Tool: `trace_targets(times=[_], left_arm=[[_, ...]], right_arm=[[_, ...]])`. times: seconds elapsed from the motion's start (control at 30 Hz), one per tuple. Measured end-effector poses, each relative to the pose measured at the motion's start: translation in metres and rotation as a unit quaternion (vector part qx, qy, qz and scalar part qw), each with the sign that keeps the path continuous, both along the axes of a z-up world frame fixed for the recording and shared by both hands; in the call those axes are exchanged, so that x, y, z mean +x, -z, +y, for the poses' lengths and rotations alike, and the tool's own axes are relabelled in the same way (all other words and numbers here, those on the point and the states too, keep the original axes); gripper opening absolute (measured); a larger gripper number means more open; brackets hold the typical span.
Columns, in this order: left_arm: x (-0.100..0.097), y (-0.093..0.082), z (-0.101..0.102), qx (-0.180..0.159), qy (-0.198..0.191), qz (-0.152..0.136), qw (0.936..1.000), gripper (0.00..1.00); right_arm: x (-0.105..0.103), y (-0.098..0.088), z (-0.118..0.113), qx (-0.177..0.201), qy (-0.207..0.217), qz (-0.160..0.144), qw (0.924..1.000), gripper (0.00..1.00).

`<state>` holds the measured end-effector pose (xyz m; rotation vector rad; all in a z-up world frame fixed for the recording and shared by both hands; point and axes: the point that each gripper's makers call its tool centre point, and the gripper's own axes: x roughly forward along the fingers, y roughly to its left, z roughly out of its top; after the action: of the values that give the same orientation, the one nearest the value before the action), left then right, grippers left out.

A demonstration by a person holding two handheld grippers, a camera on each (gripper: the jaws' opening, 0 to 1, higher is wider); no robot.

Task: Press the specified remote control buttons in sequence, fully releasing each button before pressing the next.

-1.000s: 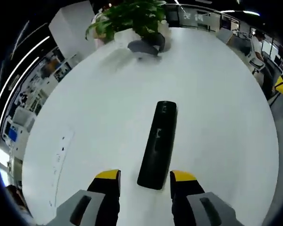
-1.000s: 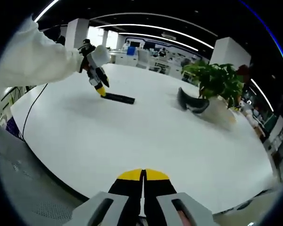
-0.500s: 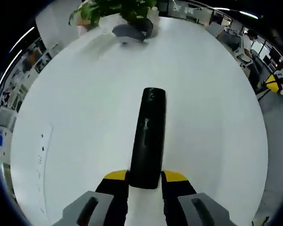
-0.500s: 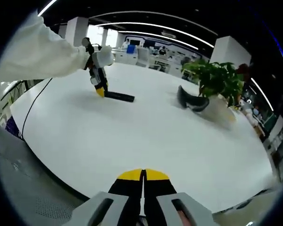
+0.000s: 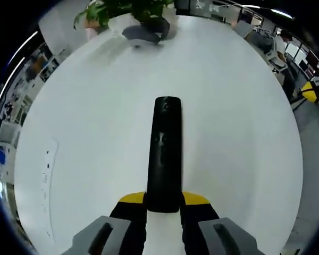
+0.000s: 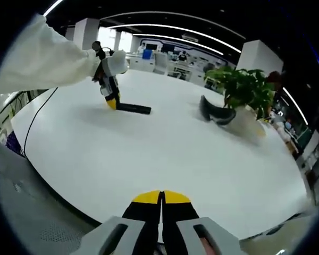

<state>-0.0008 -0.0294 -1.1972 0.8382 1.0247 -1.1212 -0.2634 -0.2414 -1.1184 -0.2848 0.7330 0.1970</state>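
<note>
remote: black remote control [image 5: 164, 154] flat on white table [image 5: 239, 122], near end between left gripper [image 5: 164, 200] jaws
left gripper: pinching remote's near end
right gripper [image 6: 160, 197]: pressed together, holding nothing, well apart
handling: likely light, rigid, slick; grip narrow sides
background: potted plant [image 6: 243, 90], dark headset [image 6: 215, 115]

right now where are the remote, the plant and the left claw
remote [image 5: 164, 154], left gripper view, middle of its black body
plant [image 6: 244, 91], right gripper view, its leaves
left claw [image 5: 164, 200], left gripper view, between its yellow tips, around the remote's near end
</note>
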Motion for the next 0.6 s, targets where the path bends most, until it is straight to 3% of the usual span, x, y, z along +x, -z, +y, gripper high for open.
trace_targets(times=[0.6], left_arm=[[-0.030, 0.003, -0.002, 0.042, 0.009, 0.008, 0.9991, 0.23]], right_arm=[[-0.003, 0.001, 0.012, 0.049, -0.002, 0.019, 0.9986, 0.00]])
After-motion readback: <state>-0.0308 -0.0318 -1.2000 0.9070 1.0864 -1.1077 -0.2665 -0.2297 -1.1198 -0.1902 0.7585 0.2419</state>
